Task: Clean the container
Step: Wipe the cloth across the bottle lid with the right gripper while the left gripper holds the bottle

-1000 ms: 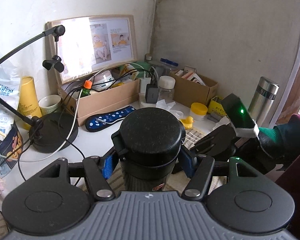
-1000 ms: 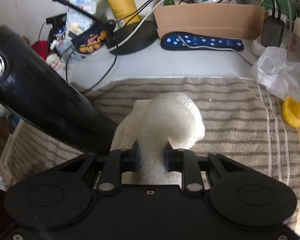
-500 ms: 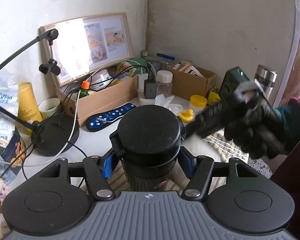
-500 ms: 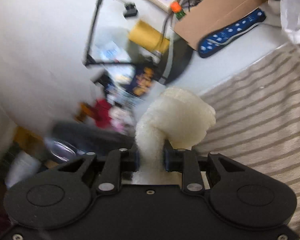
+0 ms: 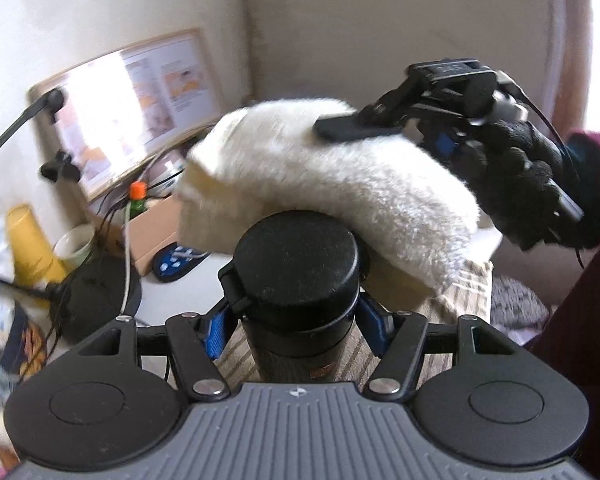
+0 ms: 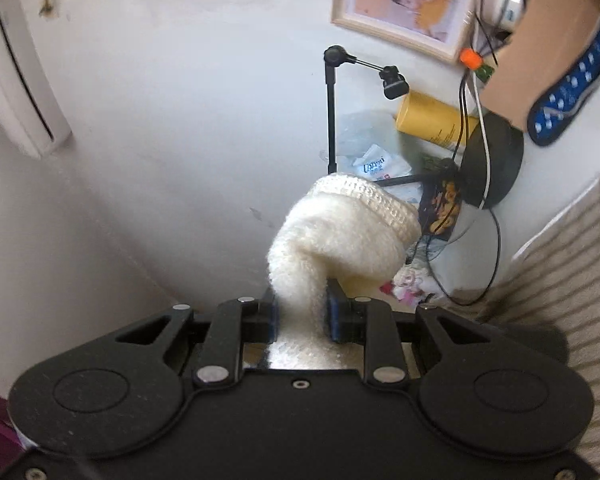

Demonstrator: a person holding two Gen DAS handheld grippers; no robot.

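Observation:
My left gripper (image 5: 296,326) is shut on a black flask (image 5: 298,276) with a round black lid and holds it upright over the striped towel (image 5: 468,288). My right gripper (image 6: 302,316) is shut on a fluffy white cloth (image 6: 340,236). In the left wrist view the right gripper (image 5: 440,136) comes in from the right, and the white cloth (image 5: 332,184) hangs just behind and over the far edge of the flask's lid. Whether the cloth touches the lid I cannot tell.
A black lamp stand base (image 5: 94,292), a yellow cup (image 5: 30,240), a cardboard box (image 5: 160,220), a blue dotted remote (image 5: 180,260) and cables crowd the white table at the left. A framed picture (image 5: 140,100) leans on the wall. The striped towel (image 6: 572,280) covers the table's right.
My right gripper lifted the white cloth off the striped towel and swung it up and left, over the flask's lid. My left gripper still holds the flask, now raised and tilted a little.

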